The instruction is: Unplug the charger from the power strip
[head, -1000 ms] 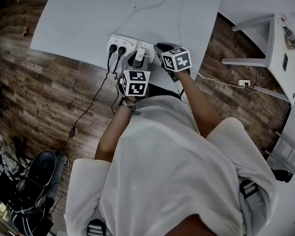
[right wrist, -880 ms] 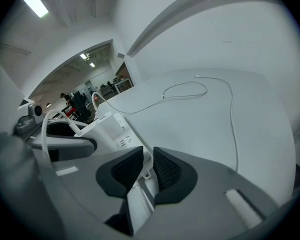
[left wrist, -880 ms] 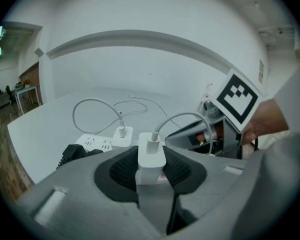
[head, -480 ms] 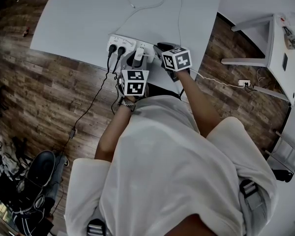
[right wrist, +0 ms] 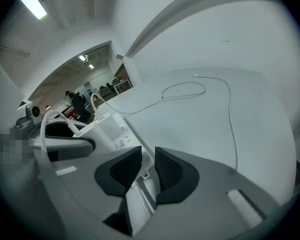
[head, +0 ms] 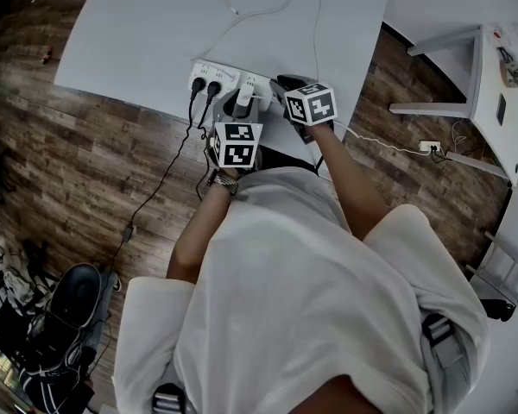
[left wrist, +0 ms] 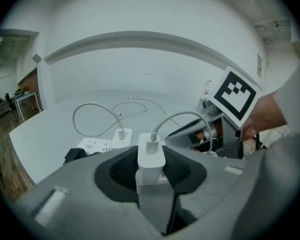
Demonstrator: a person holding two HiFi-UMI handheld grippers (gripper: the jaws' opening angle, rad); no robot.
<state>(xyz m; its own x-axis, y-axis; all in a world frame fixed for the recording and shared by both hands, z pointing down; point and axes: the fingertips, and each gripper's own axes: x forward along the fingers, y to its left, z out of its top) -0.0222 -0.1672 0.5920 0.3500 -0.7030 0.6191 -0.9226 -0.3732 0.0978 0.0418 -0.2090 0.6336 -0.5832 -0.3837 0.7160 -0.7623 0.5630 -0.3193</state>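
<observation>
head view: high, steeply down, power strip (head: 226, 76) at 12 o'clock | gripper views: close, low, share that strip

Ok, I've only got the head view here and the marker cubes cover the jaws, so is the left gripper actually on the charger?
Observer: Yes. In the left gripper view the left gripper's jaws are closed on the white charger, one pad on each side.
Operator: And the right one?
Observer: The right gripper's jaws have just been opening. They stand apart, and the white end of the power strip shows in the gap with the pads not pressing on it.
Operator: Where does the charger's lead go?
Observer: The cable leaves the charger's top, arcs over to the right and comes down beside the right gripper.
</observation>
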